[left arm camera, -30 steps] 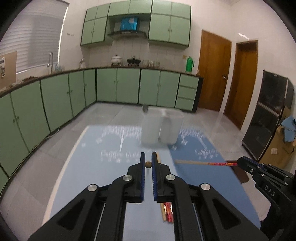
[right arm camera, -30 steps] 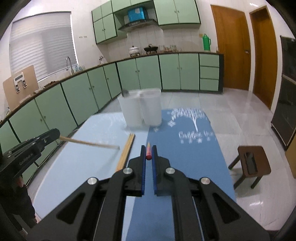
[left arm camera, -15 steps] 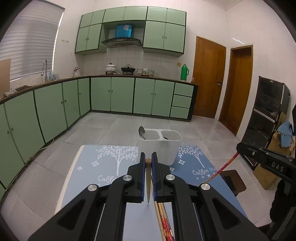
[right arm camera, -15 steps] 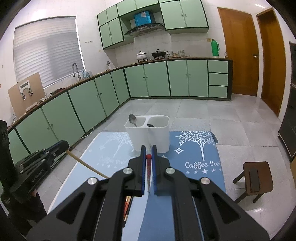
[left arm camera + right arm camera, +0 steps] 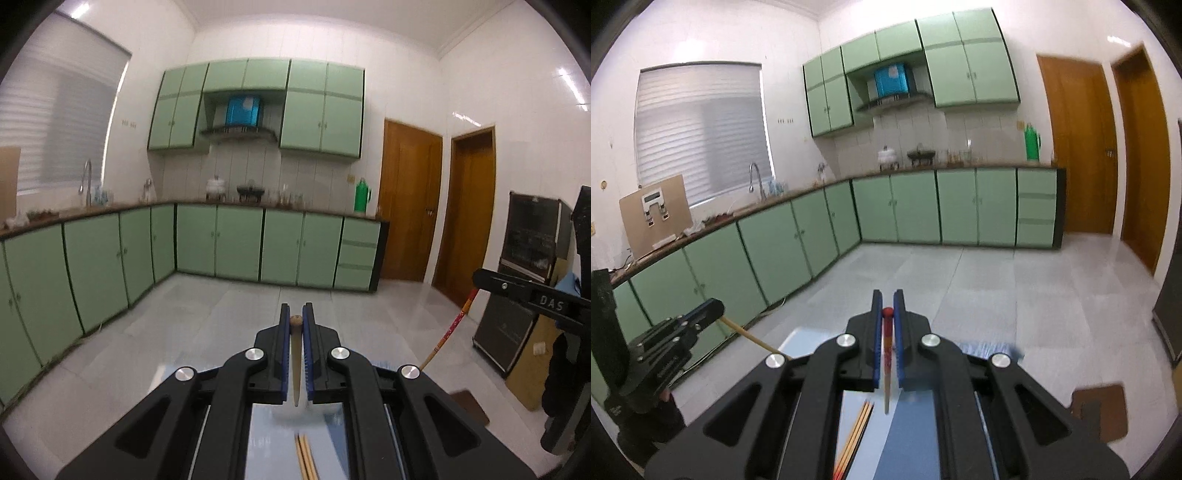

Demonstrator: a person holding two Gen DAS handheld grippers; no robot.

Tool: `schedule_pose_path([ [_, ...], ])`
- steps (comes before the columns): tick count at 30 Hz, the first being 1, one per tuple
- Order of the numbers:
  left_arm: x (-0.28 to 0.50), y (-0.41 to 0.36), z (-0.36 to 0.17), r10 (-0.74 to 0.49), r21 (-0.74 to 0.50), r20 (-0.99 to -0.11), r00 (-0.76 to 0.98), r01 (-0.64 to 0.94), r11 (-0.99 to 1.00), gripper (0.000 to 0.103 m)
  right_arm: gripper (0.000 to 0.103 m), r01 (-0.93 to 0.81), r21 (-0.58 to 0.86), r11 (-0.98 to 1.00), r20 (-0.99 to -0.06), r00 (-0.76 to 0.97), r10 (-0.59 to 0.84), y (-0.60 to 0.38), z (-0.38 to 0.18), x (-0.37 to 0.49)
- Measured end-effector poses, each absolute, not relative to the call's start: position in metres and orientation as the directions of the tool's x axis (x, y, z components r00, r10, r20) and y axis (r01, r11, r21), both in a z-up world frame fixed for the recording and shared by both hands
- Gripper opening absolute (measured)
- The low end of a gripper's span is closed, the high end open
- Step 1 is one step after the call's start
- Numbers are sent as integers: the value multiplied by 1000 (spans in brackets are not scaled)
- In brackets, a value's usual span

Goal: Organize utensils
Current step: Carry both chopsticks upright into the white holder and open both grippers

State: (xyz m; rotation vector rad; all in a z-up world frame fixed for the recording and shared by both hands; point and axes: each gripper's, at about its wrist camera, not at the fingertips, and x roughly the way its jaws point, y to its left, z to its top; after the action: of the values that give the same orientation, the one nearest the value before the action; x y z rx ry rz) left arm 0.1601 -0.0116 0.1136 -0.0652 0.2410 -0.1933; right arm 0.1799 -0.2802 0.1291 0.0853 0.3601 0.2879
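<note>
My left gripper (image 5: 296, 310) is shut on a plain wooden chopstick (image 5: 296, 362), which hangs point-down between the blue pads, well above the table. My right gripper (image 5: 887, 297) is shut on a red-topped chopstick (image 5: 887, 354), also hanging down. Each gripper shows in the other's view: the right one (image 5: 480, 275) at the right edge with its red chopstick (image 5: 448, 332), the left one (image 5: 714, 308) at the left with its wooden chopstick (image 5: 753, 338). Loose chopsticks (image 5: 857, 432) (image 5: 304, 458) lie on the blue mat (image 5: 908, 443). The white utensil holder is hidden behind the gripper bodies.
A brown stool (image 5: 1100, 406) stands on the floor to the right of the table. Green cabinets (image 5: 240, 243) line the far and left walls. A dark cabinet (image 5: 524, 280) and a cardboard box stand at the right. Grey tiled floor lies beyond the table.
Both grippers have risen and tipped up, each still holding its chopstick. The white holder and most of the mat have dropped below the view. The chopsticks now hang steeply down.
</note>
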Motion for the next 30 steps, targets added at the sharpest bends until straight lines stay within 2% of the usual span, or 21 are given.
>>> schedule_pose_path([
  [4,194,-23,129,-198,-62,-202,959,189,980,7,5,-242,126,962,-313,910,270,-281,144,223],
  [8,228,-36,126,-206,-50,-218,954,200,978,7,5,-231,139,963,-304,916,263,-282,141,263],
  [16,289,-48,86,-228,-75,-327,917,215,974,7,5,-215,118,969,-360,900,244,-271,98,326],
  [30,330,-50,25,-214,-76,-450,867,202,976,7,8,-215,133,968,-466,848,252,-259,28,351],
])
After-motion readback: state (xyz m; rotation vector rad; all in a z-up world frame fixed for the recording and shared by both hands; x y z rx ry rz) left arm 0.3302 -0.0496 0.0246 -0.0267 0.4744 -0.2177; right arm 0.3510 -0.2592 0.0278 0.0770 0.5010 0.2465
